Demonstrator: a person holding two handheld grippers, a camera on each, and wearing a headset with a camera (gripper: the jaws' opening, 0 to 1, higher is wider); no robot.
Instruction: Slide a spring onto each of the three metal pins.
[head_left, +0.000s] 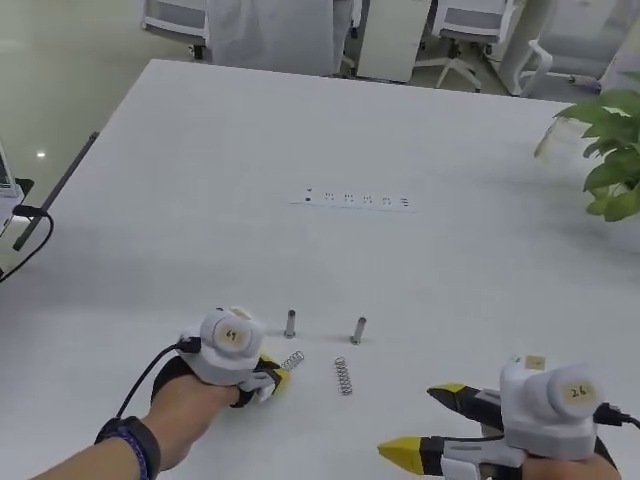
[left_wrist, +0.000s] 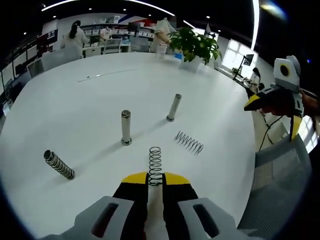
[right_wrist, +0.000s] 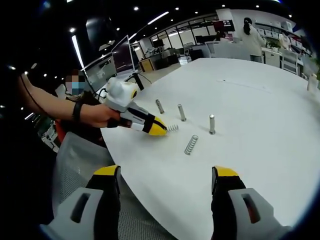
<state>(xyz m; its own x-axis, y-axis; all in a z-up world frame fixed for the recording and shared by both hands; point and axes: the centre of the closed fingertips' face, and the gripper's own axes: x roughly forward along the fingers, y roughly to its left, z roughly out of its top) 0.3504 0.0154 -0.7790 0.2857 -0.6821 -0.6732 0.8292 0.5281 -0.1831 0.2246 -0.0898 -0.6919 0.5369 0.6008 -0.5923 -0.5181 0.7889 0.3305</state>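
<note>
My left gripper (head_left: 274, 376) is shut on one end of a spring (head_left: 292, 359), which sticks out forward from its yellow tips (left_wrist: 155, 179) low over the white table (head_left: 300, 150). Just beyond stand two bare metal pins (head_left: 290, 322) (head_left: 358, 329), upright. In the left gripper view a third pin (left_wrist: 59, 165) at the left wears a spring. A loose spring (head_left: 343, 375) lies flat between the grippers. My right gripper (head_left: 421, 421) is open and holds nothing, off to the right near the table's front edge (right_wrist: 166, 172).
A socket strip (head_left: 357, 199) is set into the table's middle. A green plant (head_left: 610, 150) stands at the right edge. Office chairs (head_left: 470, 30) line the far side, and a black cable (head_left: 30, 240) hangs off the left edge.
</note>
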